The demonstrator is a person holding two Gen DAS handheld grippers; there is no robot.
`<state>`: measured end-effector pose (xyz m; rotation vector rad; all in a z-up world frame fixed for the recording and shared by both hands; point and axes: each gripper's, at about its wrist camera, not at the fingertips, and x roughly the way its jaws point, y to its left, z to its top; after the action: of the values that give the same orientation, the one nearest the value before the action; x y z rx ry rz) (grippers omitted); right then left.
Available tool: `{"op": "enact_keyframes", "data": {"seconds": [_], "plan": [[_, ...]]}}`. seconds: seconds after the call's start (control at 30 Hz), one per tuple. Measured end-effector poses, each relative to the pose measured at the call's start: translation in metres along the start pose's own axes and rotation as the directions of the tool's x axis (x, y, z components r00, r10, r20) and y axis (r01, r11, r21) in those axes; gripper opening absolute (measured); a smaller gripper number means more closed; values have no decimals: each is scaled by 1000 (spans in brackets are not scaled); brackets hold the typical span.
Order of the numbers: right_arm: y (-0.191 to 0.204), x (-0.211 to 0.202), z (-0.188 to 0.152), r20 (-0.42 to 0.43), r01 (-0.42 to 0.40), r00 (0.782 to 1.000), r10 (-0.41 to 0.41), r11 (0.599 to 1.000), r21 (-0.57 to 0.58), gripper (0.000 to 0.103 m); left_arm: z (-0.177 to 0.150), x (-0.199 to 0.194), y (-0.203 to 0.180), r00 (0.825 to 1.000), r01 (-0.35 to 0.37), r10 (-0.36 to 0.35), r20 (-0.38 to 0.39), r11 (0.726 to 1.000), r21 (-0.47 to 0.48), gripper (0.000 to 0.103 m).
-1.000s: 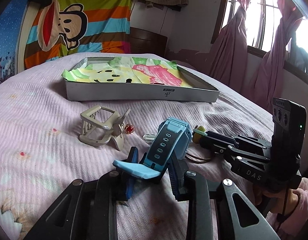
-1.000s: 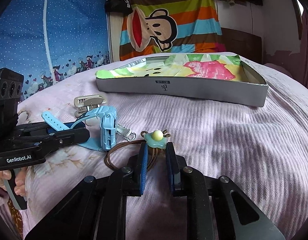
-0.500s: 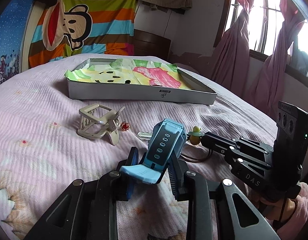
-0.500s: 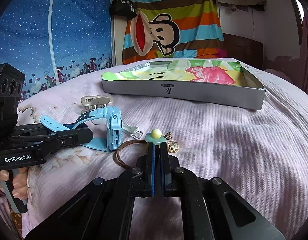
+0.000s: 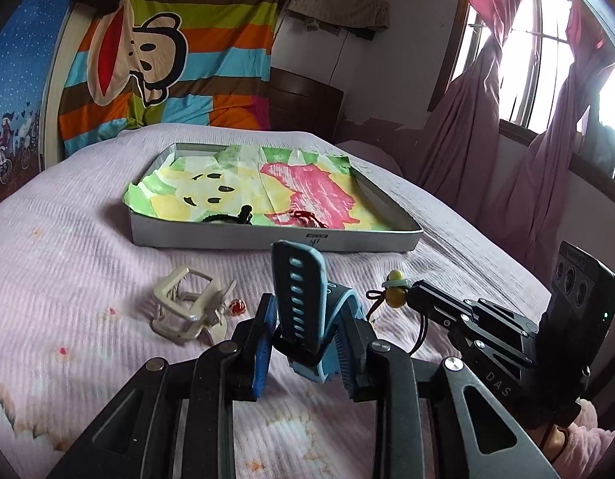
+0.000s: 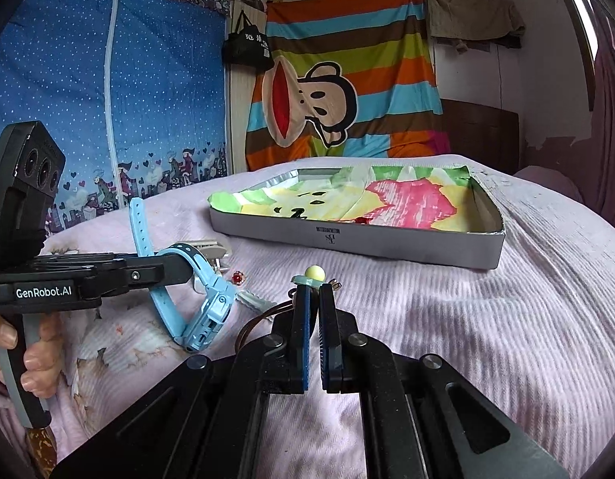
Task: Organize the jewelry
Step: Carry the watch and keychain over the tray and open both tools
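My left gripper point(image 5: 307, 311) is shut on a light blue watch point(image 5: 297, 287), whose strap stands up between the blue pads. In the right wrist view the watch point(image 6: 203, 307) hangs from that gripper point(image 6: 181, 269) above the bed. My right gripper point(image 6: 315, 291) is shut on a brown cord ornament with a pale green disc and yellow bead point(image 6: 313, 272); its cord loops down beside the fingers. The ornament point(image 5: 395, 285) also shows at the right gripper's tip point(image 5: 413, 295). Beyond both lies a grey tray point(image 5: 267, 238) lined with colourful paper.
A beige claw hair clip point(image 5: 187, 307) and a small red bead point(image 5: 236, 306) lie on the pink bedspread left of the watch. A black hair tie point(image 5: 227, 217) and a red cord point(image 5: 303, 215) rest in the tray. A person's hand point(image 6: 36, 363) grips the left handle.
The right jaws closed on the ornament. Both grippers rose, lifting the watch and the ornament off the bed; the watch strap now stands upright.
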<state>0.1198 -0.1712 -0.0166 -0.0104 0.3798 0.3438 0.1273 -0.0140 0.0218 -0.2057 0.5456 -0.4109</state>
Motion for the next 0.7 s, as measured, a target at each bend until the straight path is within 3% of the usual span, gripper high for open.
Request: {"op": "enact_keyframes", "data": {"seconds": [0.33, 0.57, 0.7], "plan": [[-19, 22, 53, 62, 42, 997, -41, 999, -13, 4, 72, 34, 10, 995, -31, 37, 89, 998, -63, 27], [-49, 77, 90, 22, 81, 996, -82, 996, 47, 4, 97, 81, 20, 991, -97, 102, 82, 993, -65, 27], [-63, 108, 94, -30, 102, 995, -99, 989, 105, 4, 99, 108, 28, 992, -120, 123, 25, 989, -88, 27]]}}
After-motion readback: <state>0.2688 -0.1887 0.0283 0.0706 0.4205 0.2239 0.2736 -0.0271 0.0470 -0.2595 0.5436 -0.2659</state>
